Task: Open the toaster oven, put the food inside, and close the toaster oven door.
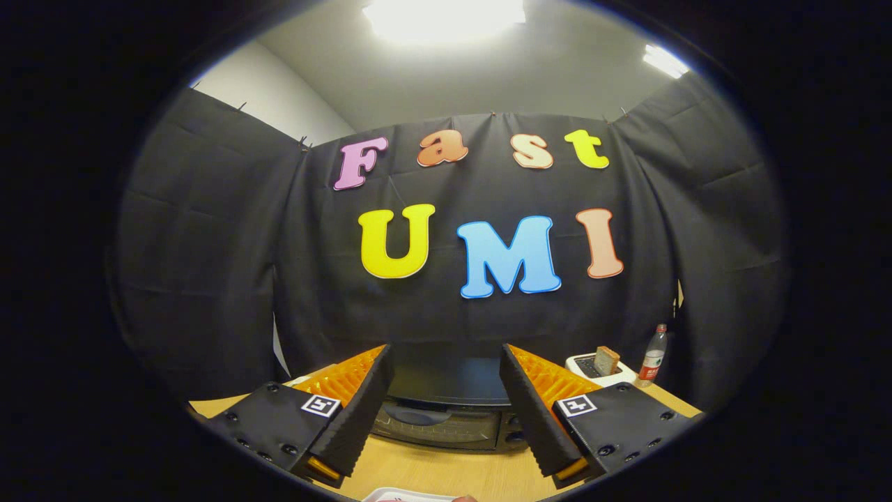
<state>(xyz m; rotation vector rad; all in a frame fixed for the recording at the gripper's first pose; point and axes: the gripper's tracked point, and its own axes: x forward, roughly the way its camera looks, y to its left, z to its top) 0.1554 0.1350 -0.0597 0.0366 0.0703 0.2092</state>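
The gripper (446, 404) is hanging above the near part of the table (432, 474) with its two fingers (359, 411) spread wide and nothing between them. The toaster oven (449, 411) is sitting straight ahead, just beyond the fingertips and framed in the gap between them; its door is looking shut, so by my reading the opening step is not yet begun. The handle is too dark to make out clearly, sitting somewhere along the upper front of the door. To do this well, the person is probably needing to bring the fingers forward and down toward that upper edge, keeping them level and centred so the door is swinging evenly rather than twisting, and pulling gently so the light oven is not sliding on the smooth wood. A white plate (408, 496) is peeking in at the very near edge, beneath the fingers; what is lying on it is too cropped to tell, though the food is likely there.

The table is pale wood, flat and uncluttered around the oven. Far to the right a white toaster (592, 373) is holding a slice of bread (607, 360), with a plastic bottle (653, 355) standing just beside it. Black cloth is walling the booth, and ceiling lights are glaring overhead
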